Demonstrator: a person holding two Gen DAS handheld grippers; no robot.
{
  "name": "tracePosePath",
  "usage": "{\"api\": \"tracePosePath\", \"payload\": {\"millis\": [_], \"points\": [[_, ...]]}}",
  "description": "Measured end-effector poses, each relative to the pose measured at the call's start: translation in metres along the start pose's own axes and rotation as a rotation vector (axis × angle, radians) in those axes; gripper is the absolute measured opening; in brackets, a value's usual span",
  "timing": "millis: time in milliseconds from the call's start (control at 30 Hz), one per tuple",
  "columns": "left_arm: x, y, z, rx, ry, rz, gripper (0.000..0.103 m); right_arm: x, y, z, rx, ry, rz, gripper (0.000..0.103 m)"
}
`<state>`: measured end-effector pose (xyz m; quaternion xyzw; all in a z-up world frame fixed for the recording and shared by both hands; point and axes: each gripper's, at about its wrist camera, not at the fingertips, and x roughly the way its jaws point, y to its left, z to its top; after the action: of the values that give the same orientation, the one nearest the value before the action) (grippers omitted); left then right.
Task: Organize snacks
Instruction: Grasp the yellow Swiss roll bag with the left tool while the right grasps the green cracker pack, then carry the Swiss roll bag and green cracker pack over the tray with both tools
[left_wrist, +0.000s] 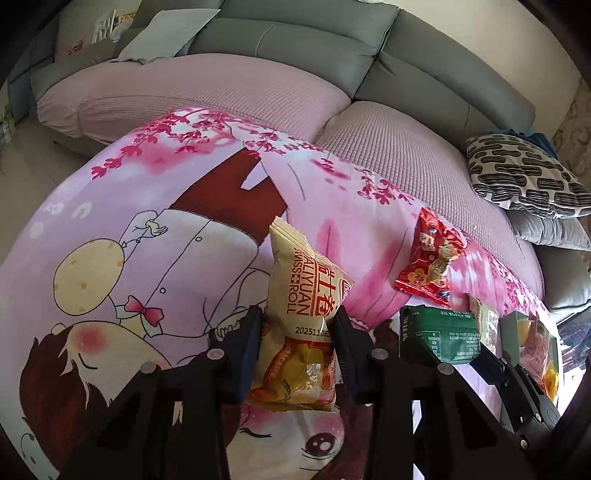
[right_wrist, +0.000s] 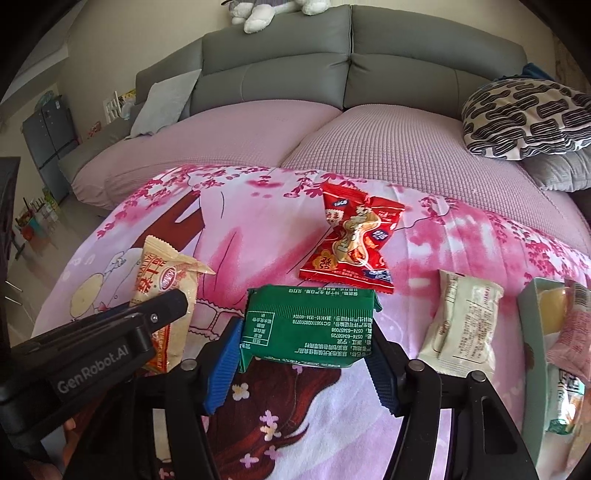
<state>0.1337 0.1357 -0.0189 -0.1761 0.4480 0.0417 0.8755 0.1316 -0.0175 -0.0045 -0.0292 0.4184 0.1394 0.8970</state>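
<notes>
Your left hand-held gripper (left_wrist: 297, 332) pinched the light, crinkly Swiss roll packet (left_wrist: 299, 317) mid-body above the blanket (left_wrist: 110, 221); your right hand-held gripper (right_wrist: 306, 354) clamped the soft green packet (right_wrist: 310, 328) by its sides, near the box (right_wrist: 532, 332) at right.

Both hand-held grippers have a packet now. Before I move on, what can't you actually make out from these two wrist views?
- Box, right wrist view: cut off by the frame's right edge; contents only partly seen.
- Swiss roll packet in the left hand-held gripper: lower half hidden behind the fingers.
- Green packet in the right hand-held gripper: front face turned away.
- White packet: print too small.
- Red packet: crumpled, label partly unreadable.
</notes>
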Motion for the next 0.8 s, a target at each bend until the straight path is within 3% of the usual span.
{"api": "tracePosePath", "payload": {"millis": [533,800], "points": [[-0.035,-0.048,-0.005,0.094,-0.049,-0.028,0.040,-0.053,-0.056,-0.017,0.107,-0.020,-0.088,0.066],[-0.046,-0.104,-0.019,0.214,-0.053,-0.106,0.040,-0.085,-0.107,-0.029,0.207,-0.038,-0.172,0.066]]}}
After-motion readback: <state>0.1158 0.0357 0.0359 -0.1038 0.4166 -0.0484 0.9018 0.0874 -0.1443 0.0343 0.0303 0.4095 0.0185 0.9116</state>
